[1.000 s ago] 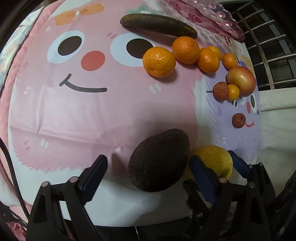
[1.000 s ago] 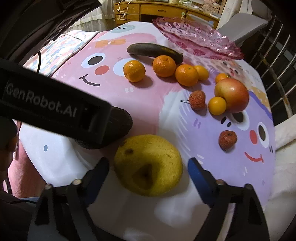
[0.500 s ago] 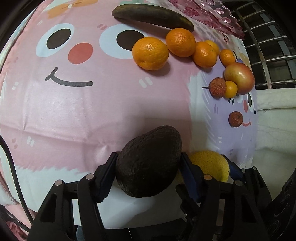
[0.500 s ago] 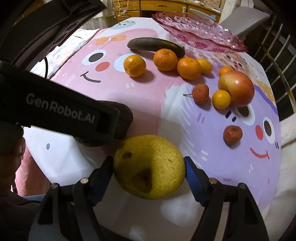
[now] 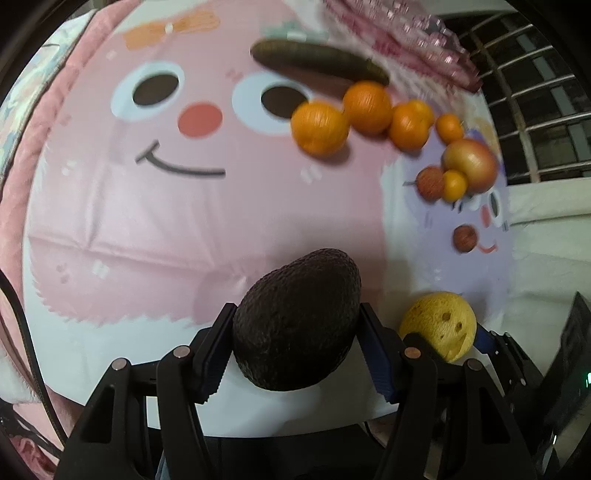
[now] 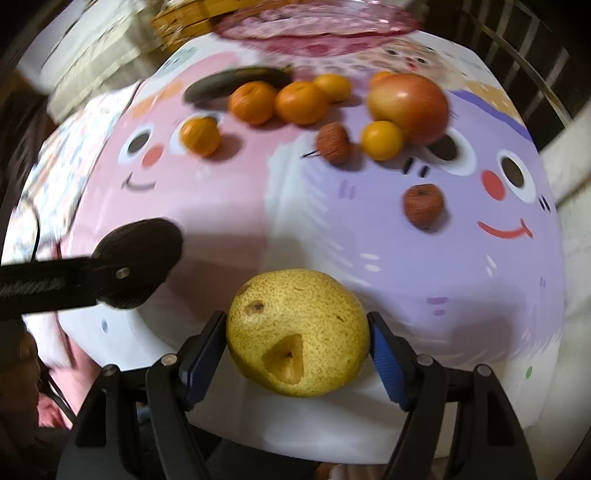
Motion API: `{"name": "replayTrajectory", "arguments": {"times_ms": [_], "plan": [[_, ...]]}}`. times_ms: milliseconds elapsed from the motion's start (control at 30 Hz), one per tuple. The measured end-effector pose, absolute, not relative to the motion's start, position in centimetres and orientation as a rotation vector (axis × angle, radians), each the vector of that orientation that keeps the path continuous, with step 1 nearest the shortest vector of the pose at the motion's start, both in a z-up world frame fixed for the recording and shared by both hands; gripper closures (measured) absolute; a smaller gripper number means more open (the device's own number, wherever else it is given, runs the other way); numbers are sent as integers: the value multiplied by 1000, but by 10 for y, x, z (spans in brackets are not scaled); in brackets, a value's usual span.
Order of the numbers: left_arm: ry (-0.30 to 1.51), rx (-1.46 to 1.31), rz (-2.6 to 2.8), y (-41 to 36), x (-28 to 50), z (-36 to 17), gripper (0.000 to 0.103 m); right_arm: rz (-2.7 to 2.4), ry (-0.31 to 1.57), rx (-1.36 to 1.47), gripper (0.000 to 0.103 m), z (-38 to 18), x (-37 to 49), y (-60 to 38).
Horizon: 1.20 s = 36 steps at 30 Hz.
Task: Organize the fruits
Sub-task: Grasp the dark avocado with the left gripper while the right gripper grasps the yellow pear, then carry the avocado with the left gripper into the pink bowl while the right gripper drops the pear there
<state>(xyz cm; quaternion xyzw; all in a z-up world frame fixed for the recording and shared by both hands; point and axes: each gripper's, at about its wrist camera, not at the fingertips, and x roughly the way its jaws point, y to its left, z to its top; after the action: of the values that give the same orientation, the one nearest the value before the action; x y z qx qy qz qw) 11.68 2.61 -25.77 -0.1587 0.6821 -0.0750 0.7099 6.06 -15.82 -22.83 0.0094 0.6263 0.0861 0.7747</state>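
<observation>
My left gripper (image 5: pixel 295 343) clamps the avocado (image 5: pixel 297 319); my right gripper (image 6: pixel 297 341) clamps the pear (image 6: pixel 299 332), both pointing steeply down.

A cartoon-face cloth (image 5: pixel 155 236) covers the surface; metal bars (image 5: pixel 532 122) stand far right, wooden furniture (image 6: pixel 184 22) far left.

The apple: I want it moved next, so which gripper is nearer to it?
Right. The right gripper, clamped on the pear, sits on the apple's side of the table; the left gripper, holding the avocado, is further over, beyond the pear.
</observation>
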Motion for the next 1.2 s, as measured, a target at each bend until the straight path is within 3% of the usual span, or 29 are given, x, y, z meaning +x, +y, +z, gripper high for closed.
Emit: {"name": "replayTrajectory", "arguments": {"times_ms": [733,1000,1200], "plan": [[1207,-360,-170,22,225,-121,41,189,999,11,28,-91,188,-202],[1131,-338,-160,6,276,-120,41,230,932,48,28,-93,242,-210],[1134,-302,-115,-6,310,-145,40,264,985,54,28,-122,277,-208]]}}
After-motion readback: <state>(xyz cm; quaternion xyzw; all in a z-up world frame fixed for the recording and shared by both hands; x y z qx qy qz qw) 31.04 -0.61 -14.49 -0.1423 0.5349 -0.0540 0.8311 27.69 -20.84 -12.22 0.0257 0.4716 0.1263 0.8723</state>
